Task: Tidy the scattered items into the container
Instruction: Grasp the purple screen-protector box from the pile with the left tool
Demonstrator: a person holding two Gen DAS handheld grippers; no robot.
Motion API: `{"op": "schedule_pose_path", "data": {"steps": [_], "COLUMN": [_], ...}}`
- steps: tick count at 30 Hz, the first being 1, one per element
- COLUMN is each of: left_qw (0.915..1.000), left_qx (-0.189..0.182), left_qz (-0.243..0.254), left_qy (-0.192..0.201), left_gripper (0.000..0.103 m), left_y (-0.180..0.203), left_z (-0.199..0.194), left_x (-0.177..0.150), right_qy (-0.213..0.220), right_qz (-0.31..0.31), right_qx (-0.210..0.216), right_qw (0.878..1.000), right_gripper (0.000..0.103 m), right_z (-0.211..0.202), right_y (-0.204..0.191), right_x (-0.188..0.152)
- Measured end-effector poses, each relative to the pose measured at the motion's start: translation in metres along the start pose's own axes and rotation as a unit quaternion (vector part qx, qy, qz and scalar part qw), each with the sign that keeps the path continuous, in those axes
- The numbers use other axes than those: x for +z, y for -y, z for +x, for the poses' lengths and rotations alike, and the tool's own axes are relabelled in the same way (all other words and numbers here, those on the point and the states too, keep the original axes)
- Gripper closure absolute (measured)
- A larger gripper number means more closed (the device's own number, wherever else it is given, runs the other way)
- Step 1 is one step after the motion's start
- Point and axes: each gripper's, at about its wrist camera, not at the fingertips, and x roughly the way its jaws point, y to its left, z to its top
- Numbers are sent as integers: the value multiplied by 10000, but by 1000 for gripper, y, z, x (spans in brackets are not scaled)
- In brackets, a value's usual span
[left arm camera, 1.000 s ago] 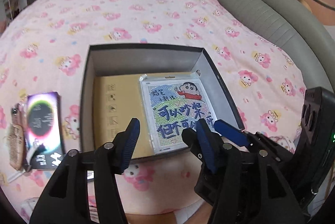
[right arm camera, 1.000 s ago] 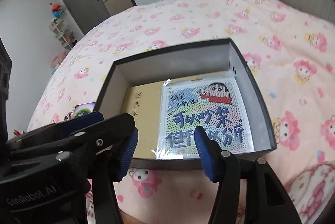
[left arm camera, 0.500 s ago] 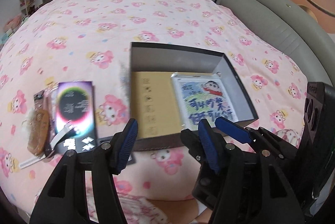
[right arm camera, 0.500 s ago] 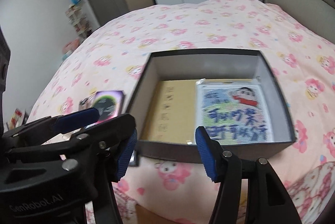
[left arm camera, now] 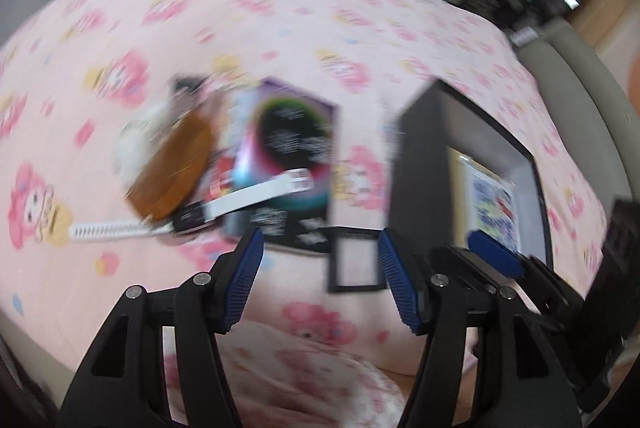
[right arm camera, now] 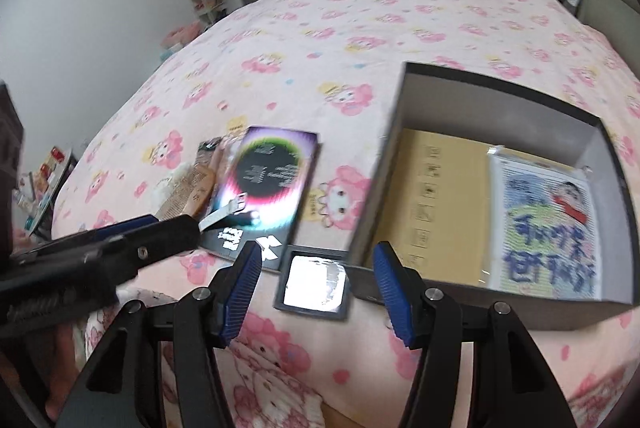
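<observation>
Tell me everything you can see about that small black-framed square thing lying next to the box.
The square is small and flat, with a black frame around a shiny, glaring centre, perhaps a mirror or screen. It lies flat on the pink bedspread, beside the near corner of the dark box and just in front of the purple booklet. It is straight ahead of the open right gripper. Nothing grips it.

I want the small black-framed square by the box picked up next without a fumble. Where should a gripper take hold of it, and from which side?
The black-framed square lies flat on the bedspread, close against the box wall. Probably best to come down from above with the right gripper, whose open jaws already straddle it, and pinch its two opposite side edges. Its shiny face offers no hold.
</observation>
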Motion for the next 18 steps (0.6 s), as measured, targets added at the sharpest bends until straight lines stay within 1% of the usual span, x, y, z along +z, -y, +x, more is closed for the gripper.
{"op": "schedule_pose_path", "data": {"steps": [2,4,5,6,7,9,10,11,12,13,15,16,18], "left_qw": [9995,9991,9991,9990,9988,9974,9947,9899,9857,9840,9849,9838,9826], "left_qx": [-18,39,57,10,-115,-408,-619,-897,-1071,-1030,-600,-494,-584], "left_qz": [-307,-390,-402,-399,-379,-194,61,282,408,489,670,720,663], "left_qy": [-93,-135,-157,-193,-280,-569,-823,-1061,-1239,-1366,-1481,-1568,-1634], "left_gripper": [42,43,43,43,43,44,46,48,51,54,54,54,54], "left_y": [-24,-37,-43,-47,-51,-53,-51,-48,-48,-49,-53,-55,-58], "left_z": [11,17,21,24,28,38,46,54,60,67,80,87,94], "left_x": [5,13,16,19,21,23,24,24,24,25,29,32,38], "right_qy": [-34,-35,-126,-324,-381,-234,-244,-375,-530,-593,-629,-724,-966], "right_qz": [-220,-496,-527,-519,-539,-747,-852,-874,-852,-808,-719,-611,-362], "right_qx": [79,-79,-59,-85,-135,-41,38,41,21,115,240,335,363], "right_qw": [9997,9987,9985,9981,9977,9969,9961,9955,9950,9949,9951,9949,9940], "right_gripper": [48,48,49,48,48,49,49,49,49,49,49,49,49], "right_z": [8,18,23,30,33,32,37,44,50,55,60,68,84], "right_y": [-9,-22,-23,-27,-31,-43,-49,-53,-55,-57,-59,-56,-50], "right_x": [0,0,1,2,2,2,3,3,3,3,2,3,4]}}
